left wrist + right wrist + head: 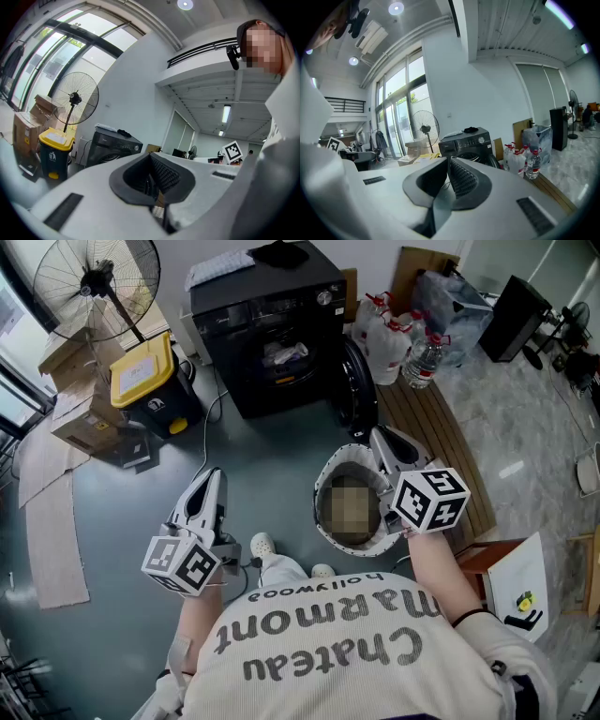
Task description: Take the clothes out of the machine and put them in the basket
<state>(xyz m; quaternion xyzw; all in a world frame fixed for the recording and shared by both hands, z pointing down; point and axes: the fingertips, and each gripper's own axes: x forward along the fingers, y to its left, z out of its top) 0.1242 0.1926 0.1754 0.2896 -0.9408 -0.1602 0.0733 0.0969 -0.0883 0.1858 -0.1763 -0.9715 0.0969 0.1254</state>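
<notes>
The black washing machine stands at the far side of the floor with its round door swung open to the right. Light clothes show inside the drum. A white round basket sits on the floor in front of me; what lies in it is hidden. My right gripper hovers over the basket's right rim, shut and empty, pointing toward the machine. My left gripper is held left of the basket, shut with nothing in it, also facing the machine.
A standing fan, a yellow-lidded bin and cardboard boxes stand left of the machine. Water bottles and a wooden platform lie to its right. A white cloth rests on top of the machine.
</notes>
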